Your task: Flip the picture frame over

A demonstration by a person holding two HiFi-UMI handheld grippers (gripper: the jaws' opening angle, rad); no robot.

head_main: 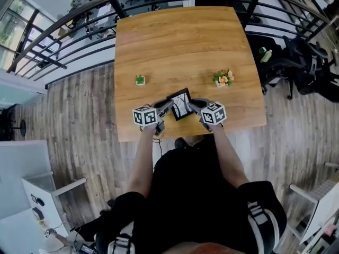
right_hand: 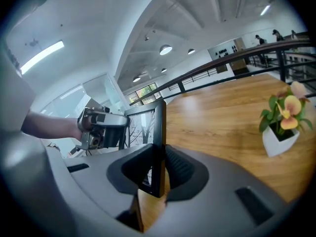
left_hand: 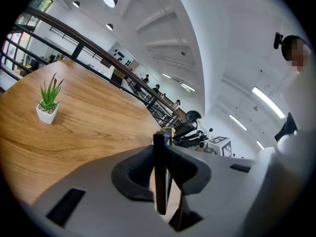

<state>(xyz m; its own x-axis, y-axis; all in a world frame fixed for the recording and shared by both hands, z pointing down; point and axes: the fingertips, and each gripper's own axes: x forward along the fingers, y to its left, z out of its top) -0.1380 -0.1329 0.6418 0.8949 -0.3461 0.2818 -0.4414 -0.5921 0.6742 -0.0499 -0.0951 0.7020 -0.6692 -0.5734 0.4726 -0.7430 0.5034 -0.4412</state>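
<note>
Wood-topped surface is seen beneath the picture frame, whose opposite edges are pinched by the closed left hand-held gripper and right hand-held gripper.

The counter is warm honey-brown wood streaked with darker grain. The picture frame has a black border around a white picture crossed by black bare branches. The left tongs and right tongs are pale grey with black pads, and a cube on each is white with black square markers. The small spiky plant is green in a white pot. The flower plant shows orange and pink blooms over green leaves, also in a white pot. The floor is grey-brown planks, the railing nearly black, and the person's shirt black
</note>
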